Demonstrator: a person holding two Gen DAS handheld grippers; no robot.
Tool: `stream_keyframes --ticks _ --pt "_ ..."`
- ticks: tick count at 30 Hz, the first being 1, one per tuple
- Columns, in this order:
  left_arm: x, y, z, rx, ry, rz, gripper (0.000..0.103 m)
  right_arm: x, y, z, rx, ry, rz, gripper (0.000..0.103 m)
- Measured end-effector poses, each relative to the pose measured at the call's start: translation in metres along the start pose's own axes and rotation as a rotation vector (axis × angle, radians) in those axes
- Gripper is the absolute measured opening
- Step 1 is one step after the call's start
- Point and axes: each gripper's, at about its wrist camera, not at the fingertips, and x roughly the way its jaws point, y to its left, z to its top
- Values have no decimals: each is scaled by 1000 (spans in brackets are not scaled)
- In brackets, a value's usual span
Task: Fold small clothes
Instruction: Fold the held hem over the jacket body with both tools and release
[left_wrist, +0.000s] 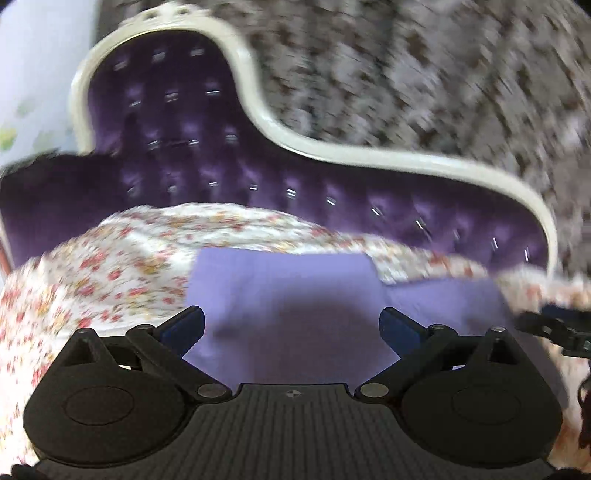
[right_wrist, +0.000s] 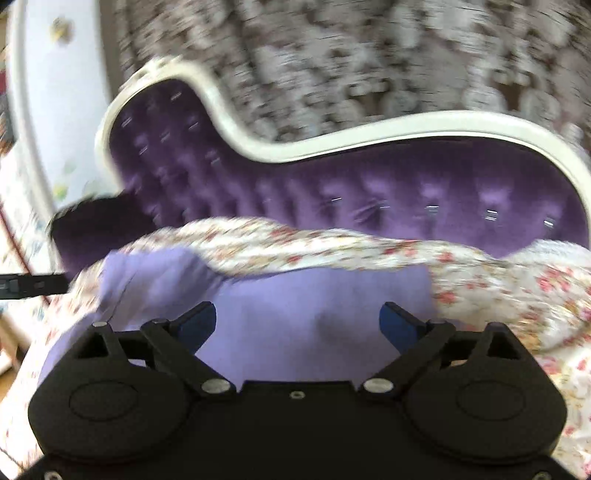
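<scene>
A small lilac garment (left_wrist: 295, 295) lies flat on a floral bedsheet (left_wrist: 110, 266); it also shows in the right wrist view (right_wrist: 314, 314). My left gripper (left_wrist: 291, 325) is open and empty, its blue pads (left_wrist: 184, 326) spread wide just above the garment's near part. My right gripper (right_wrist: 299, 325) is open and empty too, hovering over the garment, with blue pads (right_wrist: 397, 325) apart. The right gripper's tip (left_wrist: 554, 325) shows at the right edge of the left view. Both views are motion-blurred.
A purple tufted headboard (left_wrist: 258, 177) with a white curved frame (left_wrist: 369, 155) stands behind the bed. Patterned wallpaper (left_wrist: 406, 74) is behind it. The floral sheet (right_wrist: 517, 288) bunches in folds on the right.
</scene>
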Motion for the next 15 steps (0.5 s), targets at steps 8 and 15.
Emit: stream_keyframes --ticks 8,15 --pt "37 -32 -26 206 62 108 102 31 42 -24 -119 94 24 96" --pt "79 47 -40 21 192 172 103 55 17 -49 -154 171 -114 96"
